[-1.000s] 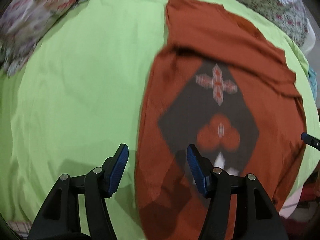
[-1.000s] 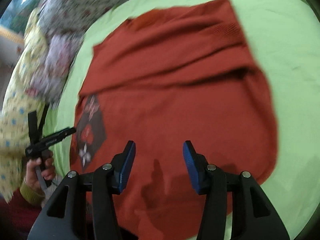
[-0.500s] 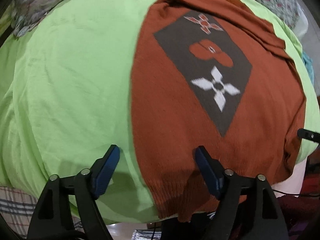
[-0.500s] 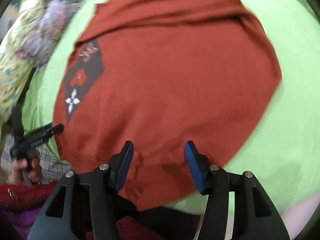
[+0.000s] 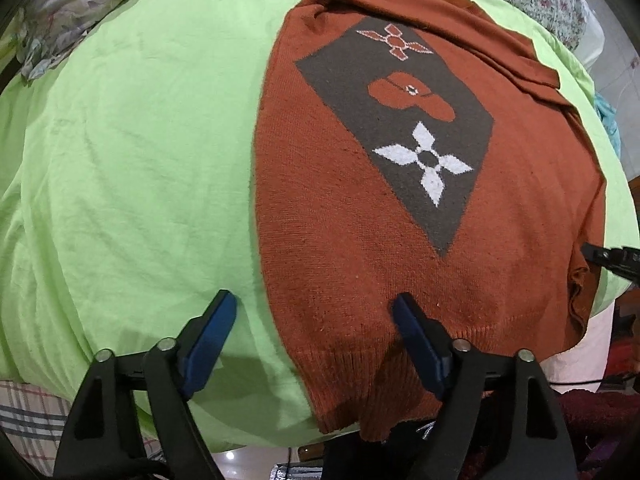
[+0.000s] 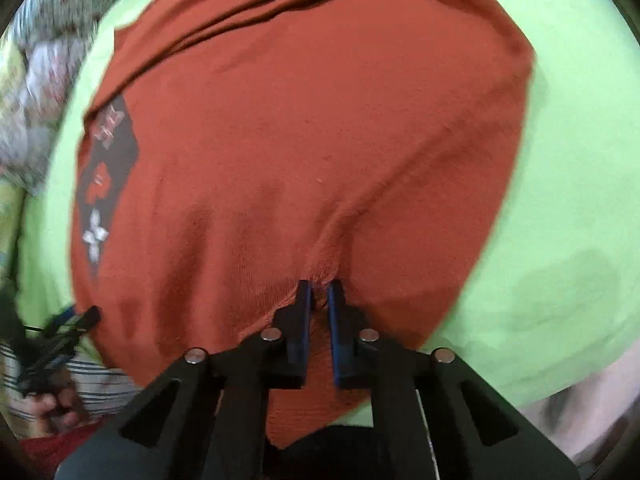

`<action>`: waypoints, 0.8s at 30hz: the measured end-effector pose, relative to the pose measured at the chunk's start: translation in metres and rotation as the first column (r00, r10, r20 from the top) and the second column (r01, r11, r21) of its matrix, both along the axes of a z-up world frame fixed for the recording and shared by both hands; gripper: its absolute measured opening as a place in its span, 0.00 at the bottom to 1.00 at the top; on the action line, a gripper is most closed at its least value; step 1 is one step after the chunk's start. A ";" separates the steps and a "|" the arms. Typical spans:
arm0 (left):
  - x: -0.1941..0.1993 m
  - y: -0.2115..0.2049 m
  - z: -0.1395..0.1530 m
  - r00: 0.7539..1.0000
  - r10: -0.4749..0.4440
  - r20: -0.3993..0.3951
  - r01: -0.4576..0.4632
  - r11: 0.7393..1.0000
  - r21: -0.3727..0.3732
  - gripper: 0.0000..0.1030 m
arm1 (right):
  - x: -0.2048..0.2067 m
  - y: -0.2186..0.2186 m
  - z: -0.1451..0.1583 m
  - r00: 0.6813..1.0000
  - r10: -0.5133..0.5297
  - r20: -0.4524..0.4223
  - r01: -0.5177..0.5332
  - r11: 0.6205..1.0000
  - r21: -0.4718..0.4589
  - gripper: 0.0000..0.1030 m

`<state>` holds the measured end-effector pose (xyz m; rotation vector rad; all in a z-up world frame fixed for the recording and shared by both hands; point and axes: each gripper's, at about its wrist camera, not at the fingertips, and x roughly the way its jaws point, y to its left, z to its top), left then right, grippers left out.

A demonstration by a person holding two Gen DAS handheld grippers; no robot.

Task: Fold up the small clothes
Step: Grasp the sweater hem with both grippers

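Rust-red sweater (image 5: pixel 344 248) lying flat on a lime-green sheet (image 5: pixel 132 152), bottom hem toward six o'clock at the near edge. Dark diamond patch (image 5: pixel 404 120) with a white flower sitting toward two o'clock on the sweater. Flowery cloth (image 5: pixel 80 4) bunched up at eleven o'clock past the sheet.

Left gripper (image 5: pixel 312 316) wide apart and closing a little, one blue pad (image 5: pixel 212 336) over the sheet at seven o'clock, the other over the hem. Nothing pinched.

Right gripper (image 6: pixel 320 296) squeezed together on a small pucker of the sweater (image 6: pixel 304 140) by the hem, knit wrinkled up toward twelve o'clock.
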<state>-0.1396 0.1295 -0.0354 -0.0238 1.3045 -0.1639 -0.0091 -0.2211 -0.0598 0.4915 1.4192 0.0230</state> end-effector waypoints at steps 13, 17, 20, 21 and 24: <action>-0.013 0.058 0.012 0.998 0.032 -0.048 -0.037 0.993 -0.113 0.64 | -0.097 -0.113 0.009 0.965 -0.260 0.013 0.257 0.960 0.115 0.05; -0.009 0.043 0.007 0.998 0.023 -0.060 -0.030 0.993 -0.116 0.65 | -0.087 -0.097 0.007 0.974 -0.225 0.035 0.221 0.971 0.096 0.08; -0.005 0.034 0.005 0.998 0.019 -0.063 -0.026 0.992 -0.122 0.65 | -0.084 -0.095 0.005 0.974 -0.226 0.026 0.222 0.968 0.115 0.12; -0.005 0.032 0.006 0.998 0.015 -0.066 -0.023 0.993 -0.113 0.65 | -0.086 -0.098 0.005 0.974 -0.226 0.027 0.221 0.967 0.125 0.16; -0.004 0.019 0.007 0.998 0.000 -0.065 -0.007 0.994 -0.107 0.55 | -0.091 -0.100 0.003 0.973 -0.227 0.032 0.219 0.960 0.174 0.29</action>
